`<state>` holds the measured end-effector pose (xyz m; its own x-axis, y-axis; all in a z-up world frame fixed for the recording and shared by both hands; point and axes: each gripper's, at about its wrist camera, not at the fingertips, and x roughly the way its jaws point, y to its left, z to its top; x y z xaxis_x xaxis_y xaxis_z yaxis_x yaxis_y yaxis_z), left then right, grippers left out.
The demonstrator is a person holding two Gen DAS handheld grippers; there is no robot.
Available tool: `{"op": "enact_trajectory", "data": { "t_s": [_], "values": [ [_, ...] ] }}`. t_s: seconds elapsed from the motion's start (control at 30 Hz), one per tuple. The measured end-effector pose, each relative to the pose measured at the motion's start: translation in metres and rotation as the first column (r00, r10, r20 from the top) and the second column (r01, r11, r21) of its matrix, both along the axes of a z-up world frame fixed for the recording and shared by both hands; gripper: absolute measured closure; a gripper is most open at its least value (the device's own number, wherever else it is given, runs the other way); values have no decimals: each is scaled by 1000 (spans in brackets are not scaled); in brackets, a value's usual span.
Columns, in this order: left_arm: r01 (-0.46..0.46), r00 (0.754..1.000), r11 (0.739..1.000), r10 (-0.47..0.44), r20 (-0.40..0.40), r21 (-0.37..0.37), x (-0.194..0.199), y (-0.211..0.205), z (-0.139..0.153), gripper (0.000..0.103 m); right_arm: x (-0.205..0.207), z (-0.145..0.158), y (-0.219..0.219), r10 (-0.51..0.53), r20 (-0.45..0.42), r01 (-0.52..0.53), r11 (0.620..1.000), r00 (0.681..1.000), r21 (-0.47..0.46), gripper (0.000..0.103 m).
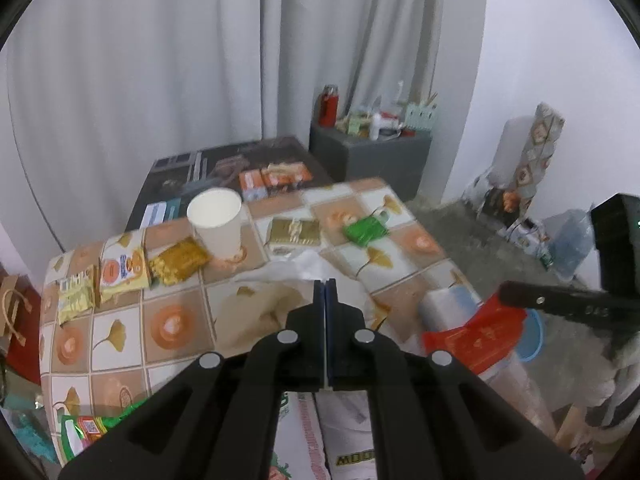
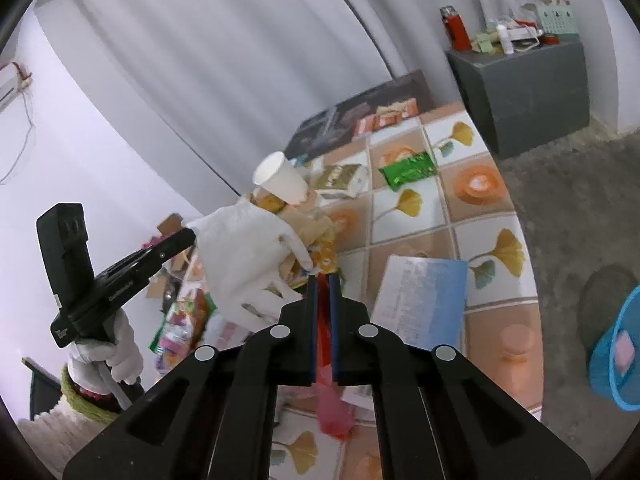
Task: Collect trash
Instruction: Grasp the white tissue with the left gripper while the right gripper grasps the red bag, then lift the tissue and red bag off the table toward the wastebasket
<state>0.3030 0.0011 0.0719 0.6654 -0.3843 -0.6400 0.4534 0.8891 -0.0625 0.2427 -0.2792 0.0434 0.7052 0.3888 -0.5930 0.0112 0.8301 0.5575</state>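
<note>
- Your left gripper (image 1: 325,281) is nearest, fingers clamped together on a crumpled white tissue (image 1: 288,270) held just above the surface (image 1: 120,344).
- Your right gripper (image 2: 323,276) has its fingers clamped on a red wrapper (image 2: 324,344), its long axis running along them toward the camera.
- Left to collect, by my reading: snack packets (image 1: 120,272), paper cup (image 1: 216,220), green wrapper (image 1: 366,230); the blue bin (image 2: 616,356) waits on the floor at right.

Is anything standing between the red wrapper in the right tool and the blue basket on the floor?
Nothing visible does. Between the red wrapper and the blue basket only a flat blue-white packet lies on the table.
</note>
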Motion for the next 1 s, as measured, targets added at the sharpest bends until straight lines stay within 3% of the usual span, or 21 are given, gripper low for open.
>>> {"op": "enact_trajectory", "data": {
  "t_s": [0.53, 0.83, 1.0],
  "values": [
    [32, 986, 993, -13, 166, -114, -51, 20, 68, 103, -18, 42, 7, -1, 107, -2, 1000, 994, 23, 100],
    [47, 958, 988, -2, 285, -150, -81, 27, 107, 103, -39, 62, 9, -9, 152, 5, 1000, 988, 23, 100],
    [60, 926, 985, 4, 377, -159, -105, 29, 133, 103, -46, 72, 9, -18, 177, 13, 1000, 984, 26, 100]
  ]
}}
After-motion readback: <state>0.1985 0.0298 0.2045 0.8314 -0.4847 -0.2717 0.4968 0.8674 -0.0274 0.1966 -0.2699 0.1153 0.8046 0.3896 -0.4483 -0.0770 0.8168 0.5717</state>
